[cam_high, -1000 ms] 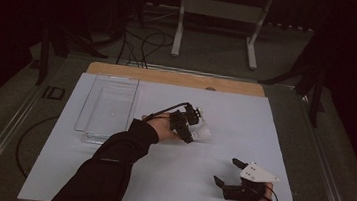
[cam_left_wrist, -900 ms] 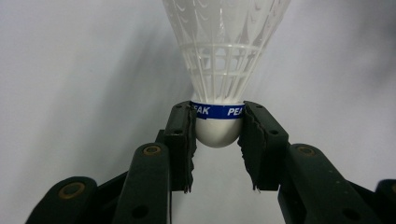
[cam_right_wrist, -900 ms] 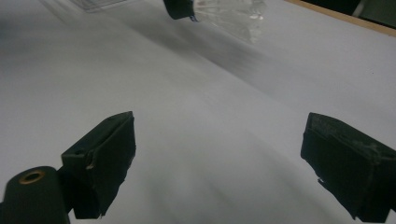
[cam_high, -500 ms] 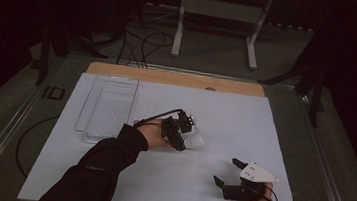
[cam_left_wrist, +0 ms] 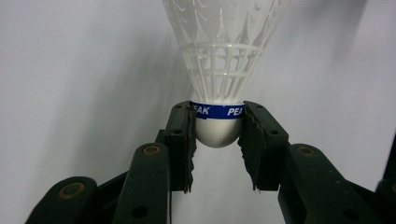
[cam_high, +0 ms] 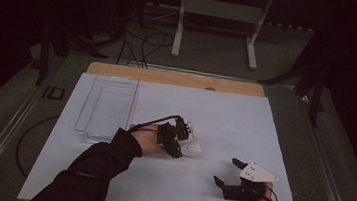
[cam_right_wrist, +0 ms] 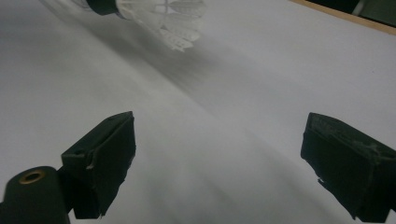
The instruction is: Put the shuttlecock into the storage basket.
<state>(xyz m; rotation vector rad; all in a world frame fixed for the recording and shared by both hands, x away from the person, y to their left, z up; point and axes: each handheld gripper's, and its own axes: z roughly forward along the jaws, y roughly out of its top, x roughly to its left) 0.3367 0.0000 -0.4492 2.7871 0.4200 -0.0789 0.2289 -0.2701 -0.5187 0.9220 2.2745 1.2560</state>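
Left gripper (cam_high: pixel 178 141): near the middle of the white table (cam_high: pixel 224 120), carried by the left hand (cam_high: pixel 148 138); jaws clamped on the shuttlecock.
Grip point: both pads (cam_left_wrist: pixel 183 140) pressed against opposite sides of the rounded white base, at and just under the blue band printed "PEAK".
Shuttlecock (cam_left_wrist: pixel 219 70): held in the left gripper; white mesh skirt pointing away from the jaws, toward the right gripper's side in the high view (cam_high: pixel 190 147); rounded tip of the base exposed between the pads. Contact between skirt and table: cannot tell.
Right gripper (cam_high: pixel 234 174): near the front right edge of the table, well apart from the left gripper; jaws spread wide, nothing between them, bare table surface beyond.
Right gripper view: skirt of the shuttlecock (cam_right_wrist: pixel 175 23) at the top left, far beyond the open jaws.
Clear tray (cam_high: pixel 108 108): on the left part of the table, beside the left forearm; contents not discernible.
Wooden strip (cam_high: pixel 176 78): along the far edge of the table.
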